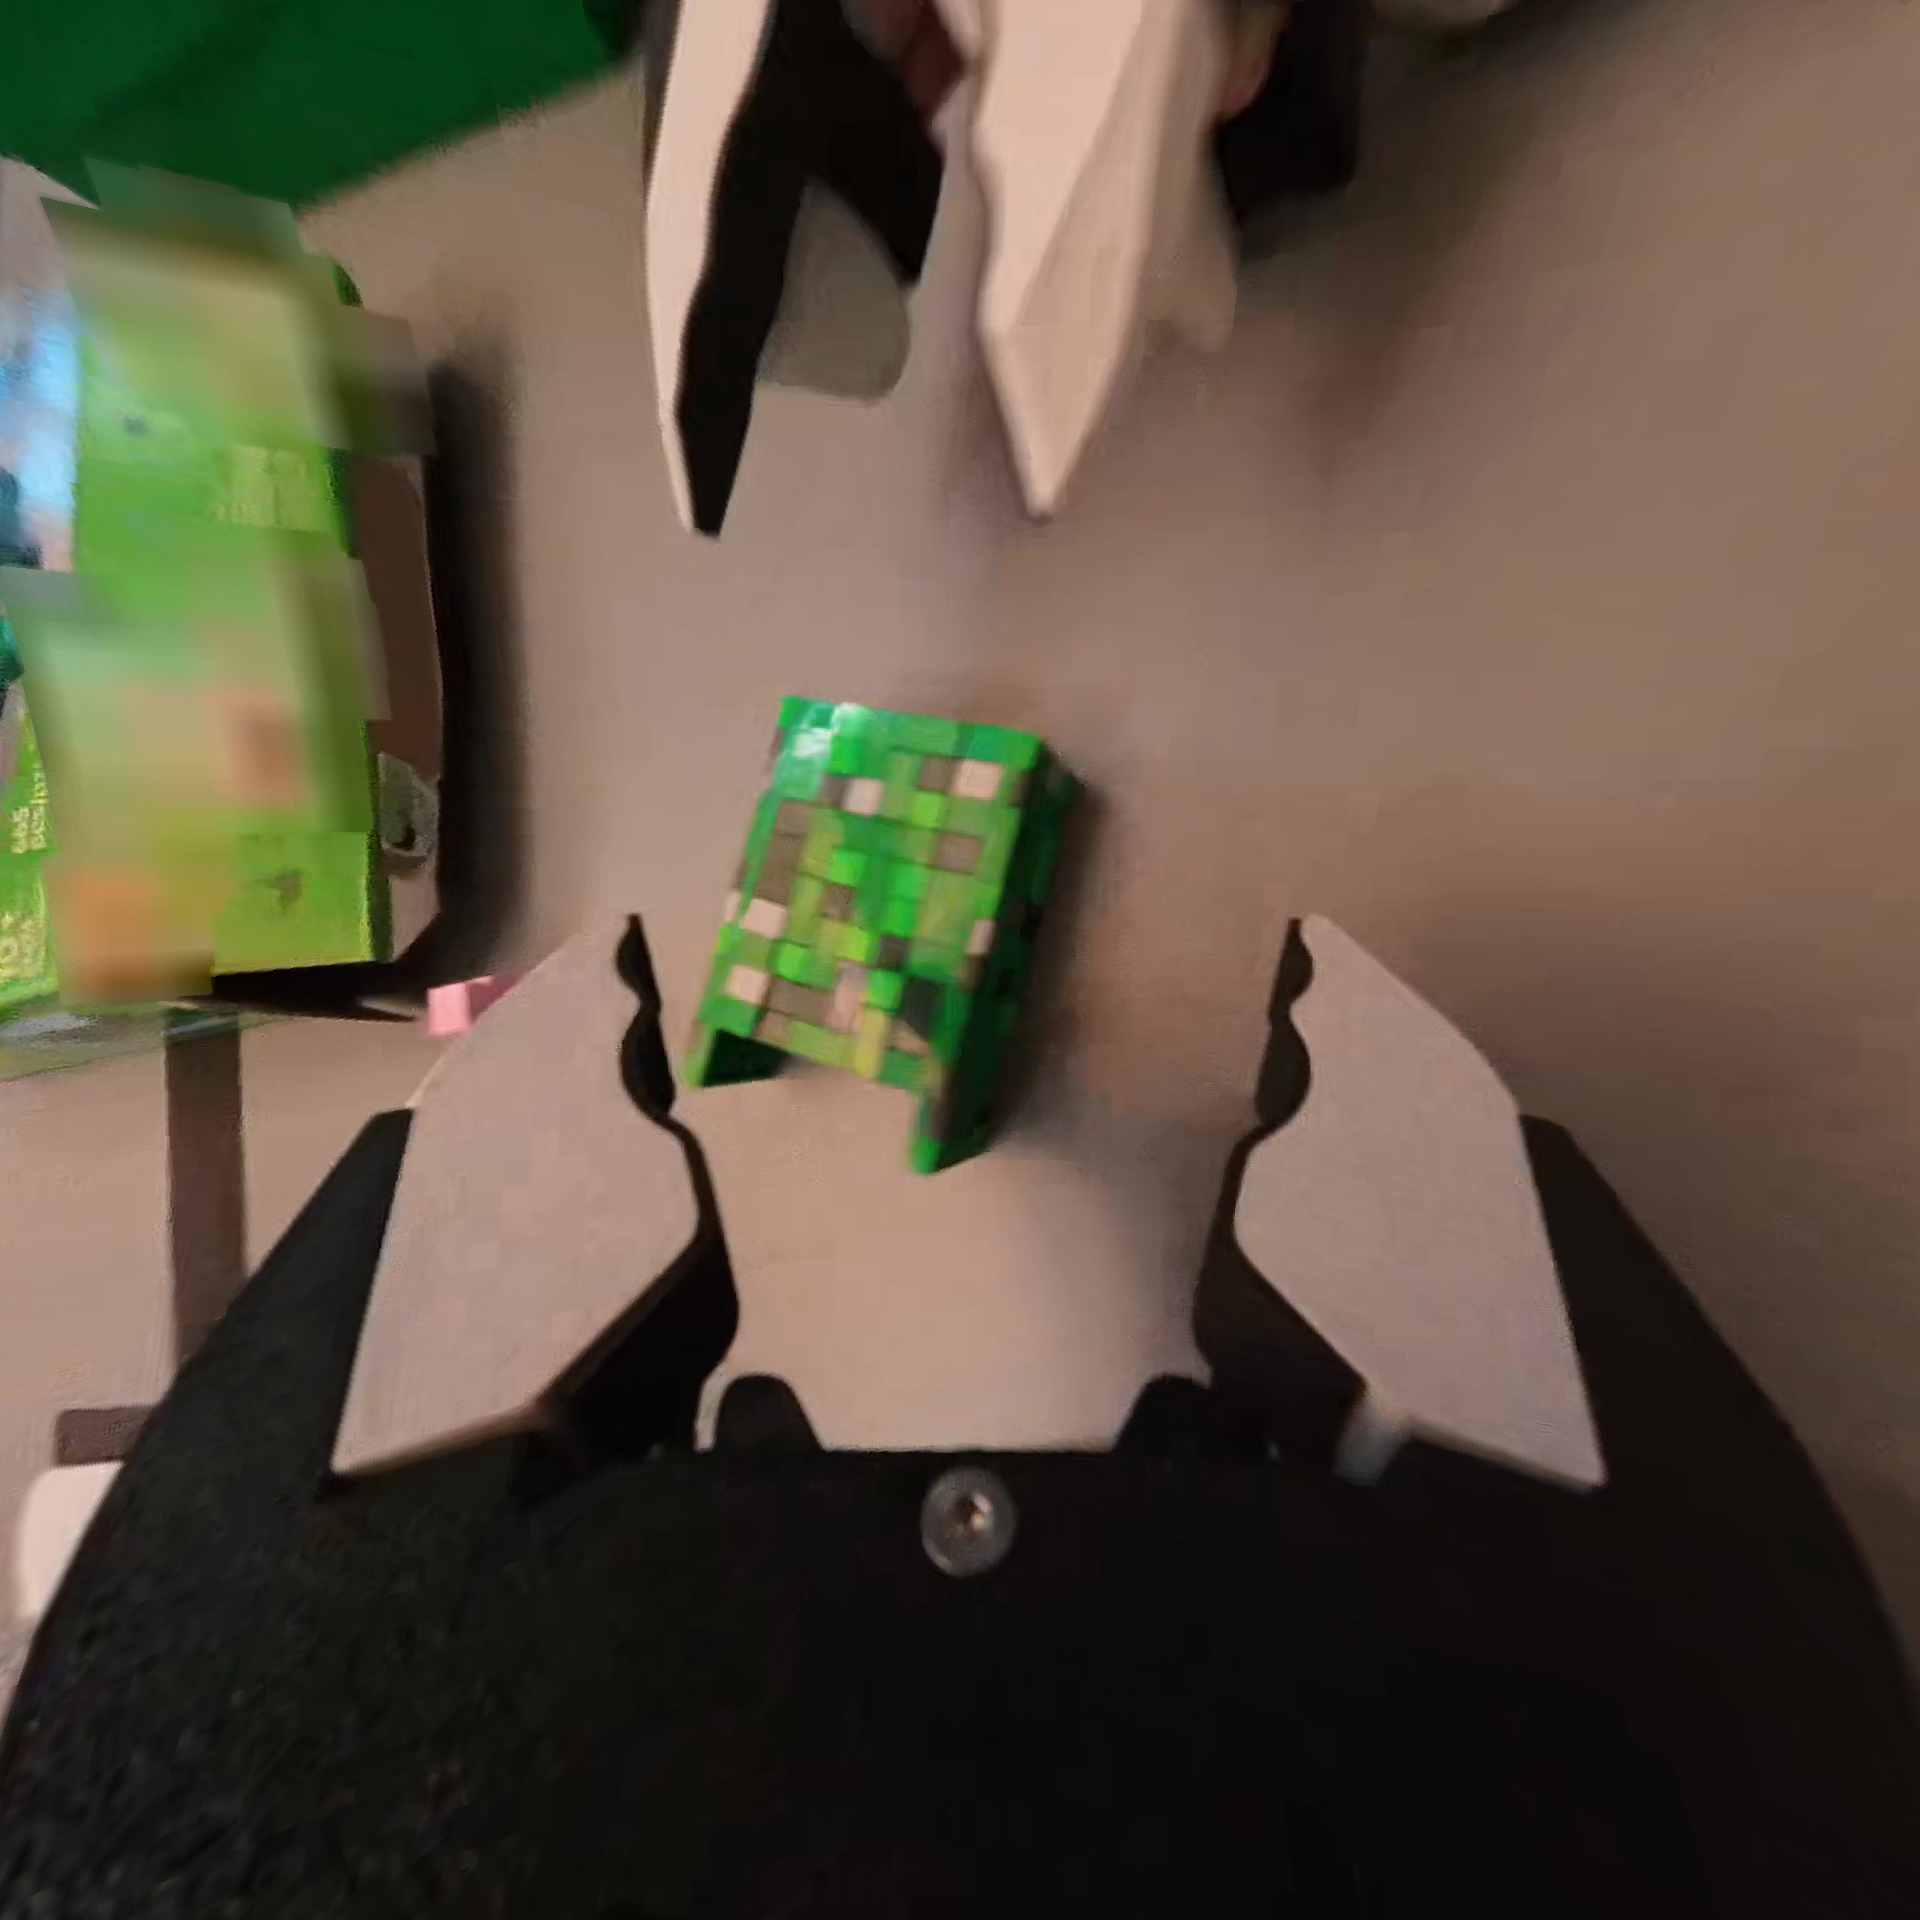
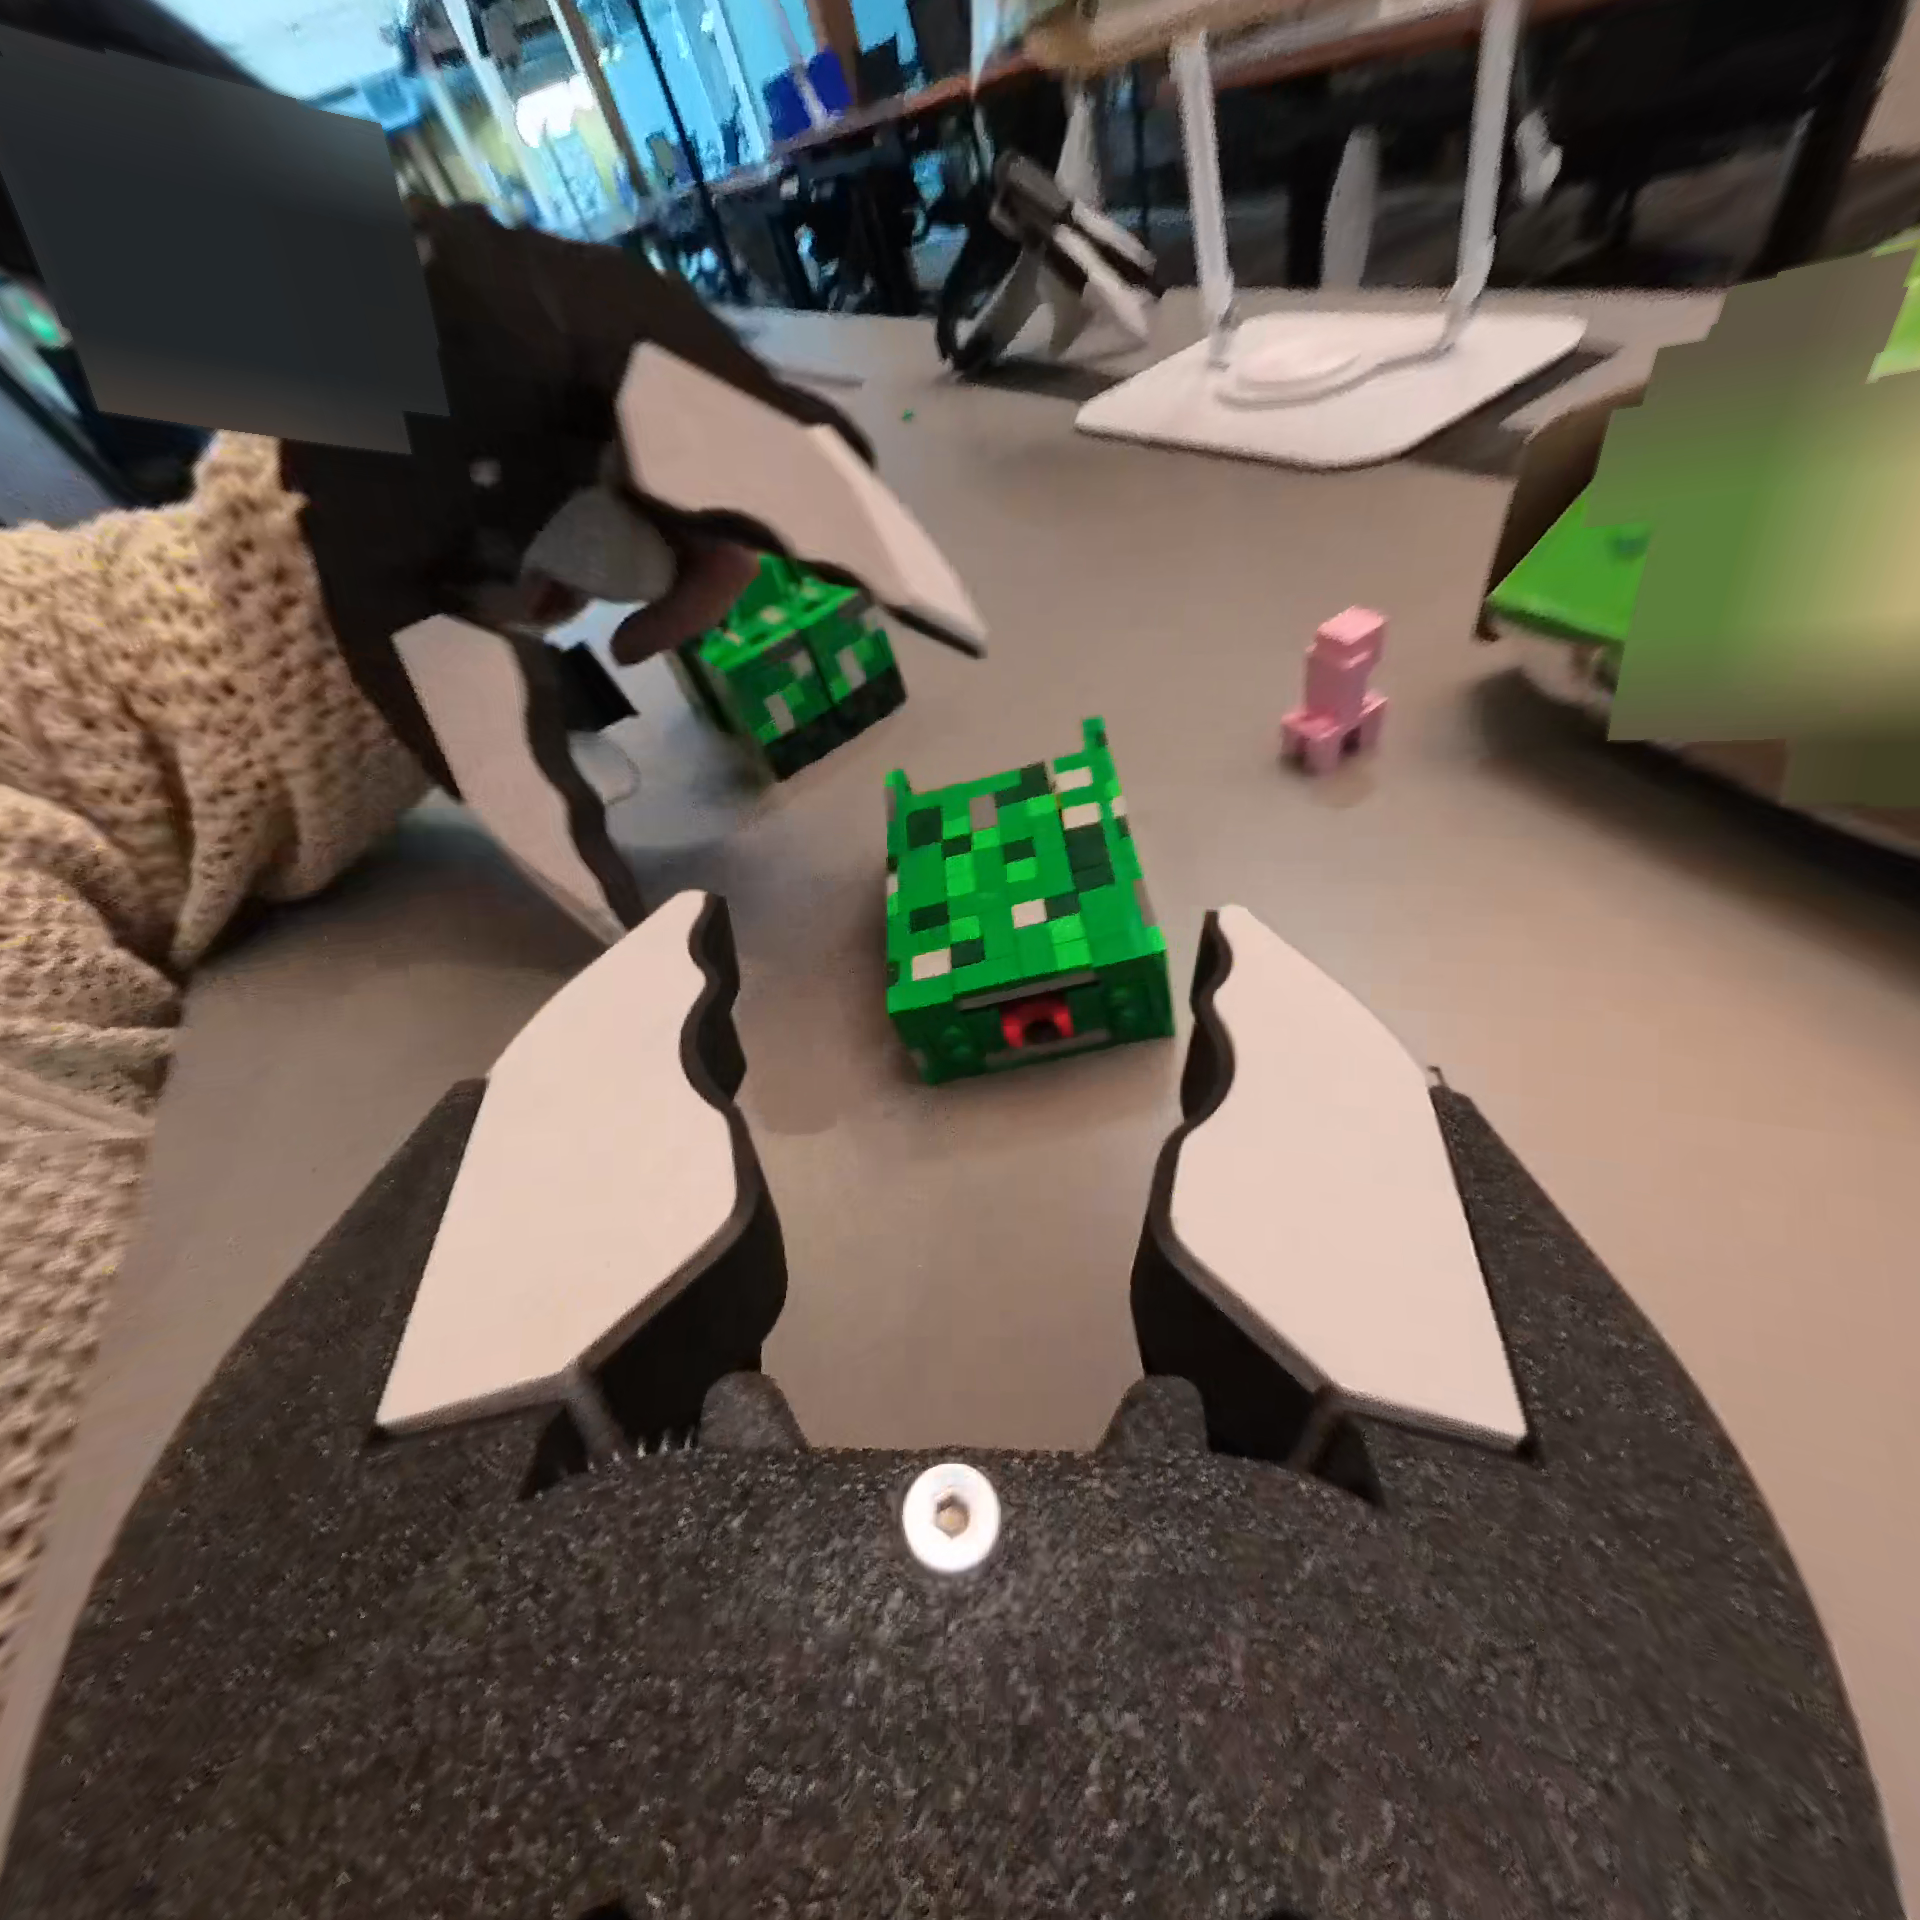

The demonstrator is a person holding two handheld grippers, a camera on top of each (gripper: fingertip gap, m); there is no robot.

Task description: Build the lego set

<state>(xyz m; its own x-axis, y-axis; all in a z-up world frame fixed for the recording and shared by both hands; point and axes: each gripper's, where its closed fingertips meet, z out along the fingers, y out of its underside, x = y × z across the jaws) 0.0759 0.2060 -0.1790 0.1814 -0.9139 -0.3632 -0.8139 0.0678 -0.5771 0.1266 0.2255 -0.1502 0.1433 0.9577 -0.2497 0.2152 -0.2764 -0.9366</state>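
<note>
A green pixel-patterned lego block [image 2: 1023, 914] lies on the grey table [image 2: 1455, 1039], with a red piece [image 2: 1034, 1029] in its near end. My right gripper [image 2: 964, 935] is open and empty, its fingertips on either side of the block's near end. A second green block [image 2: 800, 675] sits farther back, under my left gripper [image 2: 795, 779]. In the left wrist view my left gripper [image 1: 966, 987] is open and empty, with a green block [image 1: 883, 925] just beyond its fingertips. The right gripper [image 1: 873, 509] hangs open past that block.
A pink lego pig [image 2: 1340, 686] stands to the right, and also shows in the left wrist view [image 1: 462, 1006]. A green box [image 1: 208, 623] lies at the left of the left wrist view. A white stand [image 2: 1330, 384] is at the back. A knit sleeve [image 2: 125, 675] fills the left. Spacing between my two grippers at the tips: around 7 cm. My left tips are roughly 5 cm from the green pixel-patterned lego block [image 2: 1023, 914]. The left camera catches it too, in the left wrist view [image 1: 869, 792]. The red piece [image 2: 1034, 1029] sits 6 cm or so from the ends of my right fingers.
</note>
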